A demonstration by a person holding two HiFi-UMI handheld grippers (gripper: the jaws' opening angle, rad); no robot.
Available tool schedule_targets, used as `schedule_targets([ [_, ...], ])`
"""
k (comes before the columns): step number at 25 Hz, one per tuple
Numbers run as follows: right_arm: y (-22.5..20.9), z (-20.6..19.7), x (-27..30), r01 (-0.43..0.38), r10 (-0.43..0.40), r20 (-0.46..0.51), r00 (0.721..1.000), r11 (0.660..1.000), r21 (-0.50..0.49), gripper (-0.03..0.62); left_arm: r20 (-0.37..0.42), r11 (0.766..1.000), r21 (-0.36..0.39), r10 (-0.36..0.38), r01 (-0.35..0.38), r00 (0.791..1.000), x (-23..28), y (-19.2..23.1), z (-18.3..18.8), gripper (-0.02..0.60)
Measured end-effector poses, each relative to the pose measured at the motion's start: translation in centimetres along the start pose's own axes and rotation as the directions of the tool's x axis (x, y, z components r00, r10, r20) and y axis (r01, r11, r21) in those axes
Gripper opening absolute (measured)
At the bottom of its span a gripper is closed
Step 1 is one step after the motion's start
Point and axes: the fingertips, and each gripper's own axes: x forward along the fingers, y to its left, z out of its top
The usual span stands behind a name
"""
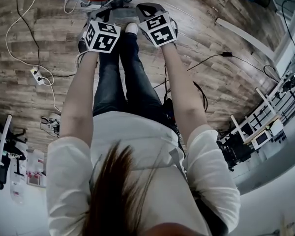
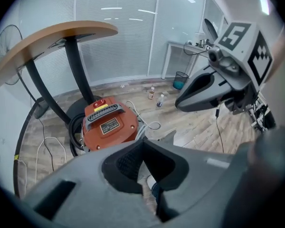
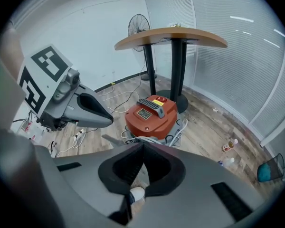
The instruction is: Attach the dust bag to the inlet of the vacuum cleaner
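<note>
Left claw (image 2: pixel 142 145) and right claw (image 3: pixel 143 147) each pinch the grey dust bag (image 2: pixel 170 137); it hangs between them above the vacuum cleaner (image 3: pixel 151 115), likely for aligning.

No legible text, label plate (image 2: pixel 109 126) on the vacuum cleaner (image 2: pixel 128 122) too small to read

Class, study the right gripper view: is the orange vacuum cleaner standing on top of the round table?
No, the vacuum cleaner stands on the wooden floor, in front of the round table and below its top.
</note>
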Motion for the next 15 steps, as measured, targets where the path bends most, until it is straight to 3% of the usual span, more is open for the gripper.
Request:
schedule_targets([
  [8, 0.0, 3.1, -3.7, 0.025, -0.026, 0.047, 0.999, 0.999, 0.024, 0.002, 0.031, 0.999, 0.036, 0.023, -0.024, 0.999, -3.4, -0.9, 3.1, 0.017],
  [15, -0.6, 6.7, -7.6, 0.037, -0.044, 0.122, 0.992, 0.997, 0.062, 0.002, 0.096, 0.999, -0.006, 0.049, -0.049, 0.994, -6.5, -0.9, 5.9, 0.017],
])
